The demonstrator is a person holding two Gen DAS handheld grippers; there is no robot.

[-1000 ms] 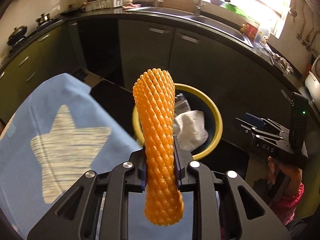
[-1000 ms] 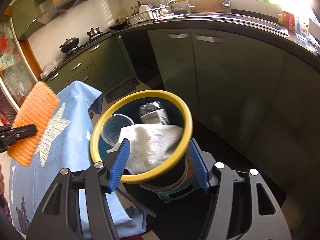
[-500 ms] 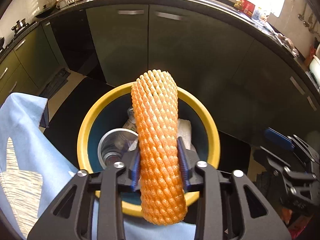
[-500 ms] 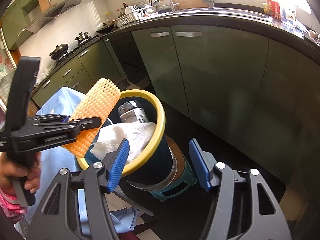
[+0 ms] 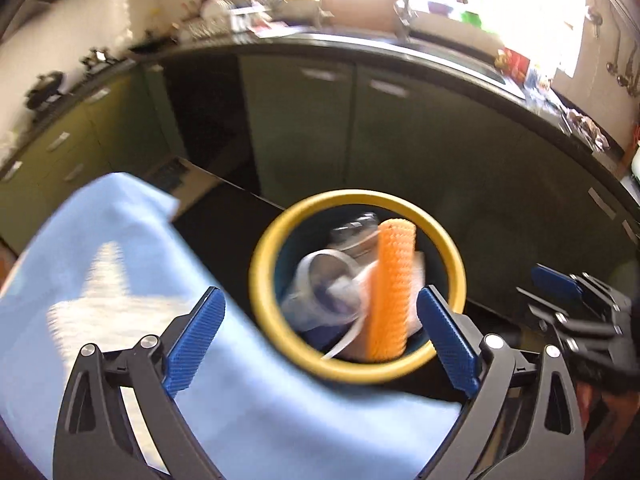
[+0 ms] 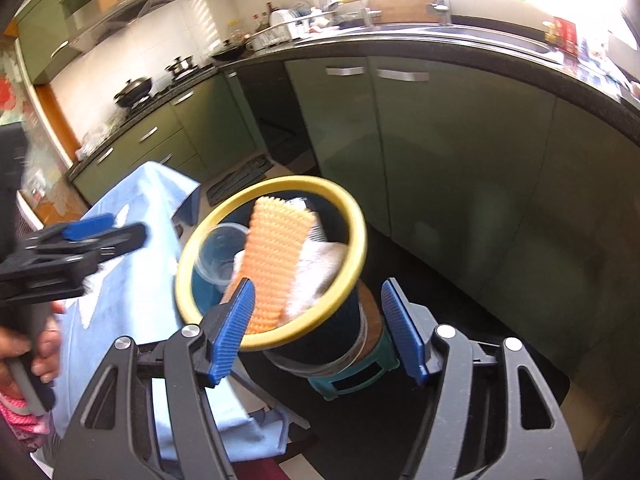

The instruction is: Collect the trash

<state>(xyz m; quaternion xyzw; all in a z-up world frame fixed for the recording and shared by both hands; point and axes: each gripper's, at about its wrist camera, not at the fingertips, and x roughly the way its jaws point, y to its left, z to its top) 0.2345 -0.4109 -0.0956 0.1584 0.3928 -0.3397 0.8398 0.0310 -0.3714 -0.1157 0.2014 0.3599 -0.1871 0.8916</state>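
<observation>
Green kitchen cabinets curve behind our work spot, and below them a dark round bin with a yellow rim (image 5: 357, 372) stands on a small teal stool (image 6: 360, 376), raised so its mouth sits within easy reach beside the pale blue cloth with a white star (image 5: 120, 280)

Our left gripper (image 5: 320, 340) hovers above the bin, its jaws opening wide with nothing pressed between the blue pads. We judge this is the release: the orange foam mesh sleeve (image 5: 390, 292) lies inside the bin at about three o'clock of its mouth, leaning on white crumpled tissue (image 6: 320, 264) and next to a clear plastic cup (image 5: 320, 288)

Our right gripper (image 6: 316, 328) waits at the bin's six o'clock, jaws opening and holding nothing, the rim showing between its pads without touching them, likely kept clear to leave the drop room
</observation>
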